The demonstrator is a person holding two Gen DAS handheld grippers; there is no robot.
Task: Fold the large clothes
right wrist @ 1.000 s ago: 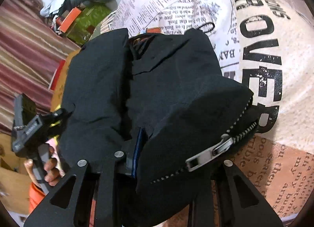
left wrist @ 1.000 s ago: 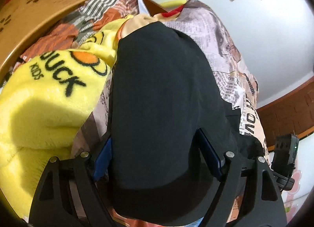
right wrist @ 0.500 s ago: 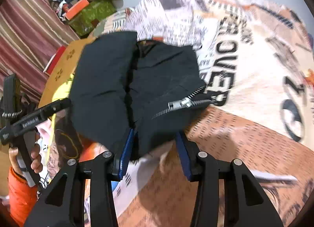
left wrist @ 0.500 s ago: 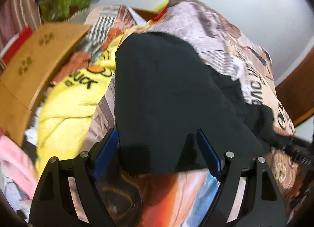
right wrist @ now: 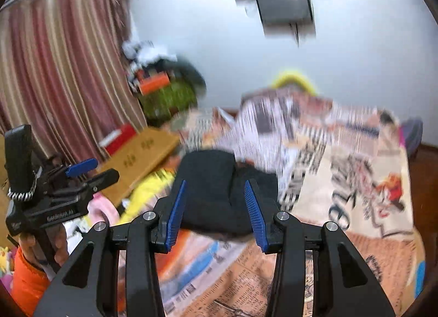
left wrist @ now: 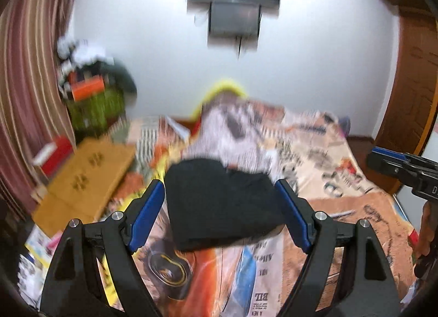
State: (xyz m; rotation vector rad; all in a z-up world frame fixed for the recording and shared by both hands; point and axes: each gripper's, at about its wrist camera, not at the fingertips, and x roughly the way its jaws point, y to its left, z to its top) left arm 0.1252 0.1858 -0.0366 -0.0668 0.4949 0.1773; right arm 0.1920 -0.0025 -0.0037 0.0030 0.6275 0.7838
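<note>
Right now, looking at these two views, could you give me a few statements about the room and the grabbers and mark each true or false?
1. The black garment lies folded on the printed bedspread. True.
2. The left gripper is clamped on the garment. False: its jaws stand open and empty above the bed.
3. The right gripper holds nothing. True.
4. The brown board lies on top of the black garment. False: it sits off to the garment's left, apart from it.
5. A striped curtain hangs at the left of the room. True.
</note>
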